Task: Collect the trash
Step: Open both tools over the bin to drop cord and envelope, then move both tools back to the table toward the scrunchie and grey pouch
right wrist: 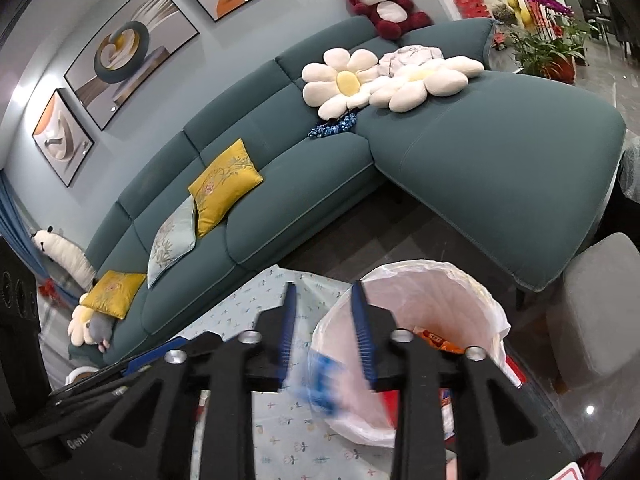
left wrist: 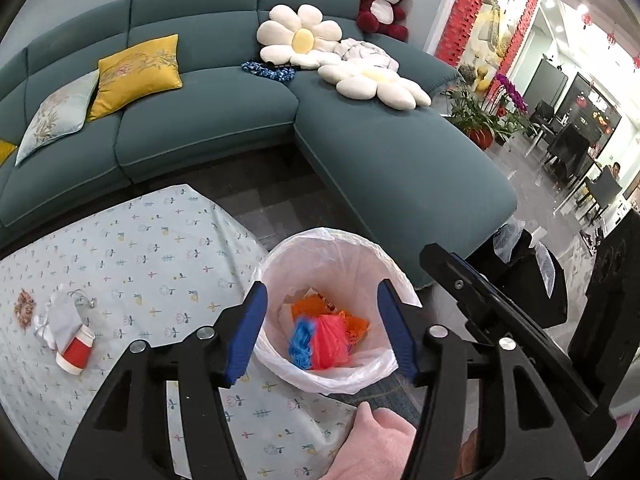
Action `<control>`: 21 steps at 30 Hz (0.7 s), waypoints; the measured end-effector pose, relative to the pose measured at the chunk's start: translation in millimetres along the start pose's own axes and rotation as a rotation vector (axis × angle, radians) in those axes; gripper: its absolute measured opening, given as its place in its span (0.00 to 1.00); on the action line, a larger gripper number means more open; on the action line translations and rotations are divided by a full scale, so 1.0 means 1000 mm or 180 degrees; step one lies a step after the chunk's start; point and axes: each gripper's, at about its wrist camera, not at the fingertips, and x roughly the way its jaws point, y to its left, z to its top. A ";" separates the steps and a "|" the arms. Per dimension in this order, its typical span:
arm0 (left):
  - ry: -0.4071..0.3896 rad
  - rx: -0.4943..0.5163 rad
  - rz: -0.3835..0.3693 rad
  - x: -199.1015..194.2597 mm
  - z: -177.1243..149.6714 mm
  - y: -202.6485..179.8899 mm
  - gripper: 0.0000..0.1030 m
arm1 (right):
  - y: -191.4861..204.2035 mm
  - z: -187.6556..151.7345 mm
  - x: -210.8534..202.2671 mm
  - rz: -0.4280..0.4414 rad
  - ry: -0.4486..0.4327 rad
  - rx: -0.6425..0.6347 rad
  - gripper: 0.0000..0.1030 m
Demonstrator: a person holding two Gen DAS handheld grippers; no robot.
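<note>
**Both grippers spread above the lined bin, nothing clamped**

Left gripper (left wrist: 322,332): fingers wide apart, empty. It sits directly above the trash bin (left wrist: 280,264), and the bin's mouth shows between the blue pads (left wrist: 246,332). A bare hand (left wrist: 372,444) is visible just under it at the bottom edge.

Right gripper (right wrist: 324,344): fingers apart, not clamping anything. A blurred white and blue scrap (right wrist: 320,384) sits low between the fingers, by the bin's near rim; can't tell if it touches either pad. In the left view the right gripper's black body (left wrist: 500,320) sits just right of the bin.

Trash bin: white plastic liner folded over the rim (right wrist: 492,320). Inside are a red wad (left wrist: 330,340), a blue wad (left wrist: 302,344) touching it, and orange pieces (left wrist: 308,306) behind. The right view also shows an orange wrapper (right wrist: 434,338) at the bottom.

The bin stands at the corner of a table with a floral cloth (left wrist: 140,248). Still on the cloth, well left of the bin: a red-and-white cup (left wrist: 76,352) lying on its side, crumpled white paper (left wrist: 60,320) touching it, and a small brown scrap (left wrist: 25,306) farther left.

Behind the table: dark floor, then a teal sectional sofa (left wrist: 208,128) with yellow cushions (left wrist: 136,72), a pale cushion (left wrist: 56,116), two flower pillows (left wrist: 298,36) and a red plush bear (left wrist: 380,0) on the backrest. Framed pictures (right wrist: 128,52) on the wall above. Potted plants (left wrist: 484,116) sit beyond the sofa's far end.
</note>
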 end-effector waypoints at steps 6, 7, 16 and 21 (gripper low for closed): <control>-0.0015 -0.0065 0.0035 -0.005 -0.002 0.008 0.57 | 0.006 -0.001 0.001 0.0010 0.0032 -0.0050 0.31; -0.0022 -0.0078 0.0047 -0.007 -0.002 0.010 0.58 | 0.009 -0.002 0.002 0.0018 0.0041 -0.0067 0.31; -0.0103 -0.0305 0.0125 -0.027 -0.009 0.049 0.58 | 0.048 -0.010 0.009 0.0111 0.0099 -0.0274 0.36; -0.0135 -0.0477 0.0190 -0.038 -0.015 0.080 0.58 | 0.075 -0.018 0.016 0.0178 0.0159 -0.0430 0.37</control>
